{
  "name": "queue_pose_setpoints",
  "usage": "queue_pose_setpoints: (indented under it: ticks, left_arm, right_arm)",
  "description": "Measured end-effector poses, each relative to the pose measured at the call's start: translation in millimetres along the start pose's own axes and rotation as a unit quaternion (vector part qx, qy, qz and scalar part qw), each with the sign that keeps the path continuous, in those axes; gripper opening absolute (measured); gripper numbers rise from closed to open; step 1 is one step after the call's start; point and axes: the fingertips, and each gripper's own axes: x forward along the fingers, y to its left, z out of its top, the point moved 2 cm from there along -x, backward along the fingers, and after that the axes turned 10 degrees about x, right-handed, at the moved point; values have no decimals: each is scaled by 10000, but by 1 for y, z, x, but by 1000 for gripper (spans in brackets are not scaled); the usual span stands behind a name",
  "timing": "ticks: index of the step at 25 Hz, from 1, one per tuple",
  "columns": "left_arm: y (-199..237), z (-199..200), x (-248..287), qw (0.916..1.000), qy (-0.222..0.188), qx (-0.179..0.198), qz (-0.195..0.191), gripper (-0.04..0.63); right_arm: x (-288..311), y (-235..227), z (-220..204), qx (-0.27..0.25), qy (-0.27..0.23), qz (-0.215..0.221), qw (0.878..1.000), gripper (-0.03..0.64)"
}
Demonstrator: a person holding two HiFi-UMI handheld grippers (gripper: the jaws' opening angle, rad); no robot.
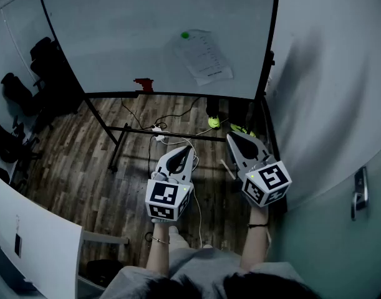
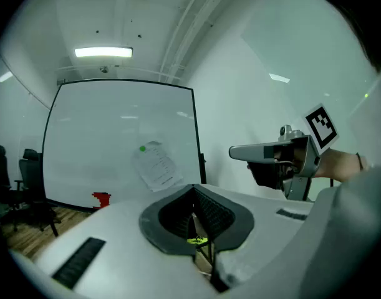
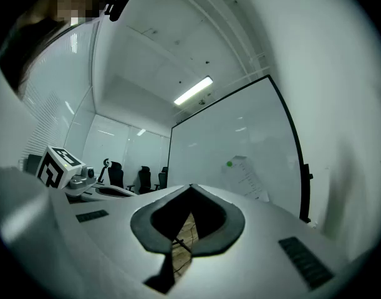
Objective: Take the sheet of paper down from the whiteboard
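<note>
Jaws of left gripper (image 1: 189,147) and right gripper (image 1: 231,136) were pressed together with nothing pinched. A tear was judged likely if the paper (image 1: 206,58) were yanked from under the green magnet (image 1: 185,35).

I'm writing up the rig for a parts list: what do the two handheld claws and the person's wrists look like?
The left claw and right claw are each a white tapered shell with dark grey padding inside. Each carries at its rear a white cube printed with black square markers. A thin dark band circles each wrist.
</note>
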Motion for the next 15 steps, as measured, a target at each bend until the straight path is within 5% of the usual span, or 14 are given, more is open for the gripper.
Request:
queue_pose_setpoints:
  ticks: [15]
  left_arm:
    - [-5,-5,2,9998,18,-180,-36,5]
  right_arm:
    - [-7,-4,-2,26,66,58,10000,0]
